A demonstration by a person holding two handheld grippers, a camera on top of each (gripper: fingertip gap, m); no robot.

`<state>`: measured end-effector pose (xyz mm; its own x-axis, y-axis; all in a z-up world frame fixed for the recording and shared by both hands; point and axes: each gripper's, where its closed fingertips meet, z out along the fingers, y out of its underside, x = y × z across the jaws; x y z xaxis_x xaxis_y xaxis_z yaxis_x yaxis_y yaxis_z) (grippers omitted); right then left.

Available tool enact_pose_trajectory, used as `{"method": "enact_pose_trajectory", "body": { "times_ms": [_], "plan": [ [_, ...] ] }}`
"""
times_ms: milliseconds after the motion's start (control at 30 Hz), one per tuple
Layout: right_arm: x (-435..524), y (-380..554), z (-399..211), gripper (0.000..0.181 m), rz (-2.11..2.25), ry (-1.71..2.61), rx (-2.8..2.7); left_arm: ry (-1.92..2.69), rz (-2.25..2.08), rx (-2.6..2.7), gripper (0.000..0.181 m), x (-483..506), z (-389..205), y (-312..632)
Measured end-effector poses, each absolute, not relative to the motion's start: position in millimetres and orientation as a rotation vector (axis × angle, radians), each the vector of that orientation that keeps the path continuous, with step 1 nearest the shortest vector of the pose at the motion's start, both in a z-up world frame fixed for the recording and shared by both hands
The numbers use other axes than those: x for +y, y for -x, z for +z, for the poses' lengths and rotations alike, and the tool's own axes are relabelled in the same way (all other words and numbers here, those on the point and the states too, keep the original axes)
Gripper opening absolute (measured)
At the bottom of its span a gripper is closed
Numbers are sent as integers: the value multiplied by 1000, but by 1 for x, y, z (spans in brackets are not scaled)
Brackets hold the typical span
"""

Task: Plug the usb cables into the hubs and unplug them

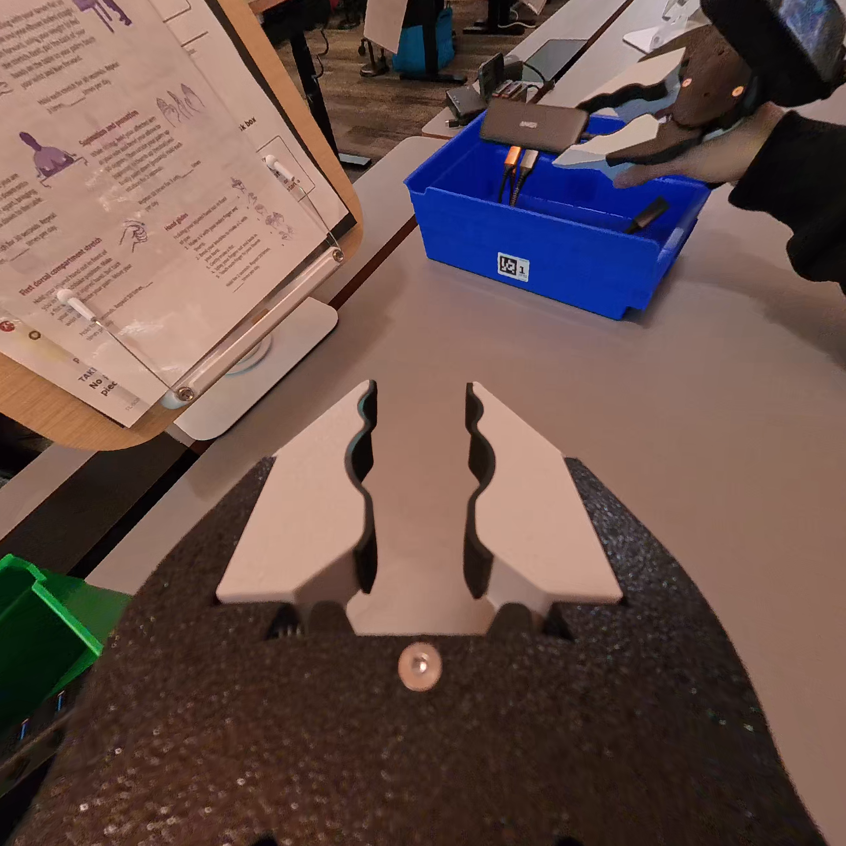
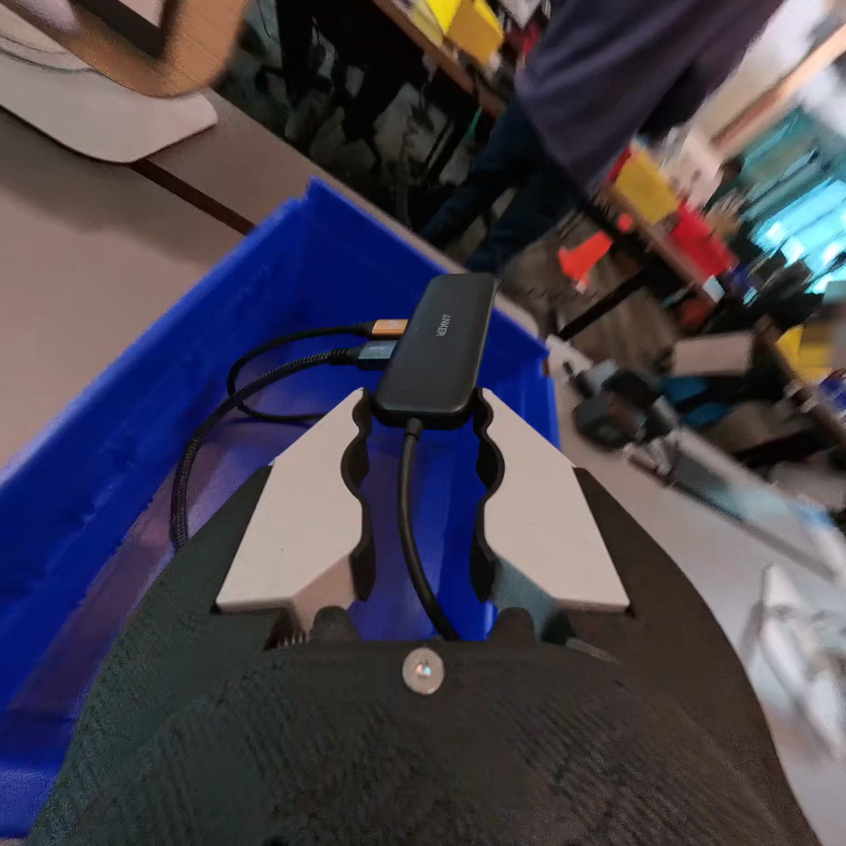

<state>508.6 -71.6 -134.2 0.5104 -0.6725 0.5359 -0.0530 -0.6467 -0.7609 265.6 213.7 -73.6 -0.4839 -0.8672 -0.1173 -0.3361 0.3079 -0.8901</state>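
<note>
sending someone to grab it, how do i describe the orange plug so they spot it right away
Find the blue bin on the grey table. The right gripper holds a dark hub above it, with two plugs in one side. Yours is the orange plug, beside the grey plug.

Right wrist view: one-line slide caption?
Right hand-held gripper grips a black hub over the blue bin, two cables plugged in.

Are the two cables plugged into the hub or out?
Plugged in: the orange plug and grey plug sit in the hub.
</note>
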Motion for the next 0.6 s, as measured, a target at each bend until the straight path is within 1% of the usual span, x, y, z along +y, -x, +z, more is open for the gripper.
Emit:
{"method": "enact_pose_trajectory", "body": {
  "times_ms": [100,200,267,367,433,500,600],
  "plan": [
    [-93,-511,-155,44,-937,2048,798,1072,-1114,1985,37,218,-76,-264],
    [-112,-507,-163,45,-842,2046,903,1081,-1115,1969,37,222,-74,-264],
    [-119,-500,-172,56,-786,2115,939,1089,-1123,1957,37,224,-72,-264],
    [-117,-490,-167,58,-840,2174,873,1096,-1117,1948,37,227,-72,-264],
    [-110,-483,-151,59,-928,2160,833,1101,-1104,1935,37,231,-70,-263],
    [-82,-465,-116,60,-966,2036,724,1120,-1089,1889,37,239,-65,-263],
    [-17,-412,-67,61,-847,1809,545,1201,-1052,1740,38,274,-49,-258]
  ]
}}
